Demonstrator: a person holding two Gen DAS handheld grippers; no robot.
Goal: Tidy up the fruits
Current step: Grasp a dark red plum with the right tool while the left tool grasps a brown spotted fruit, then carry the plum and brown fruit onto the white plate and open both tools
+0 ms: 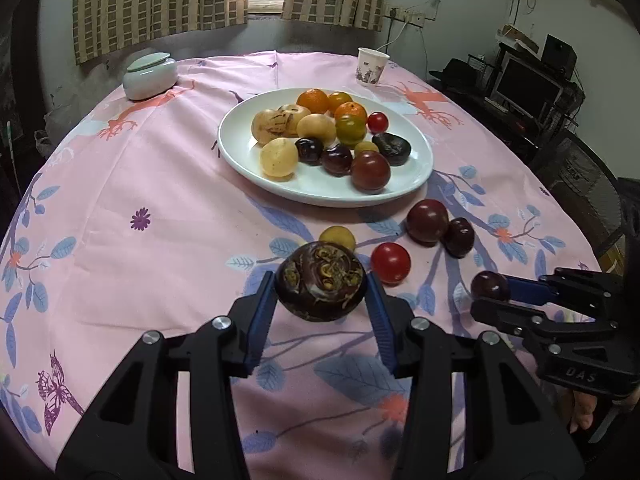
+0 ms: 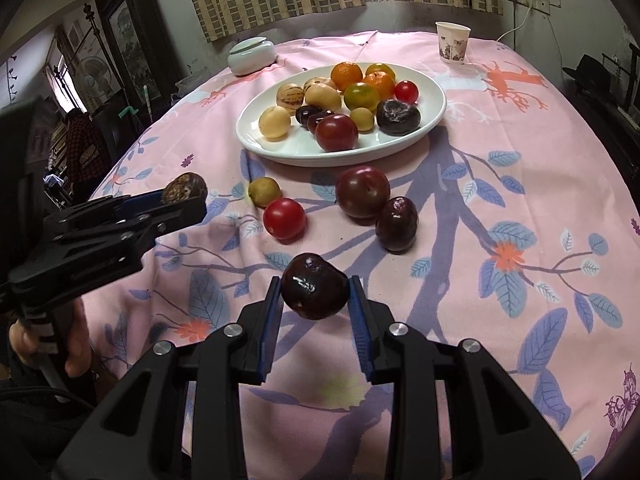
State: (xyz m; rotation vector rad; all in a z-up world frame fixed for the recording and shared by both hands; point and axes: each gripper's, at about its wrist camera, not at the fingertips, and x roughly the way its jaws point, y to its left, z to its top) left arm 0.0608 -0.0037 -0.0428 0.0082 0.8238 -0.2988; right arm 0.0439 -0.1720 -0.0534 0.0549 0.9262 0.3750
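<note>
Your left gripper (image 1: 321, 286) is clamped on a dark brown fruit with a rough yellow-patterned top (image 1: 321, 280), and it holds this fruit above the pink tablecloth (image 1: 160, 220), not touching it. Your right gripper (image 2: 315, 286) is clamped on a small glossy dark plum (image 2: 314, 286), also lifted off the cloth. Seen from the left wrist, the right gripper sits to the right and a little ahead, well apart from the left one, so the two tools have free room between them. Just ahead of the left gripper lie a small yellow fruit (image 1: 337, 237) and a red tomato (image 1: 391, 263), both near the held fruit. Further ahead and to the right are a large dark red plum (image 1: 427, 222) and a smaller dark plum (image 1: 459, 237), touching each other. Ahead of these stands the white plate (image 1: 320, 194), already carrying many fruits; its near rim is bare, and some bare surface also shows on its left part. To the left of the left gripper the cloth is wide and free up to the table edge. Far ahead on the left stands a pale lidded jar (image 1: 150, 76), and far ahead on the right a paper cup (image 1: 372, 66), both well apart from the plate.
</note>
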